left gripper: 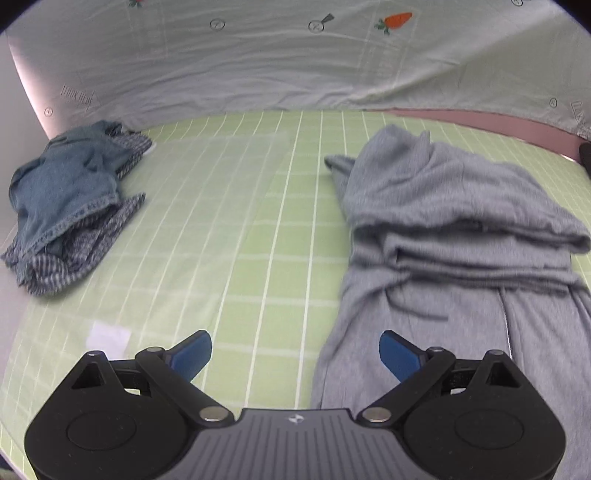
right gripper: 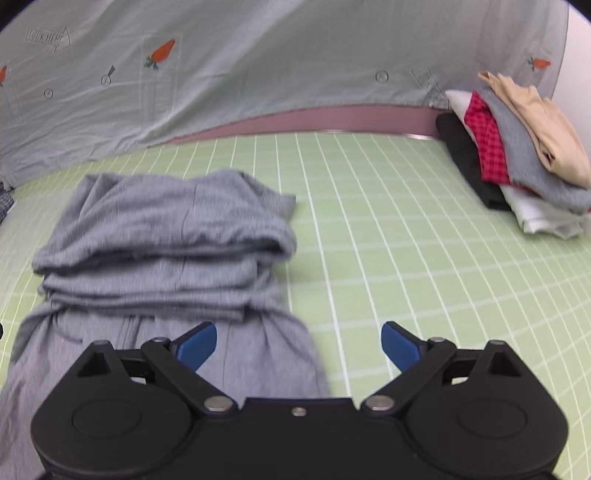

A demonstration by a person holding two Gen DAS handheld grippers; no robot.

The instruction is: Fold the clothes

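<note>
Bedding in pale grey-green, printed with carrots point(left gripper: 397, 19), is draped behind a green gridded mat point(left gripper: 236, 236). On the mat is laid a grey garment point(right gripper: 166, 236), partly folded into layers, between both grippers. A blue and checked heap point(left gripper: 70, 206) is seen far left, a stacked pile point(right gripper: 517, 158) far right. Left gripper point(left gripper: 295, 354) and right gripper point(right gripper: 299, 345) are held wide open, nothing grasped.
</note>
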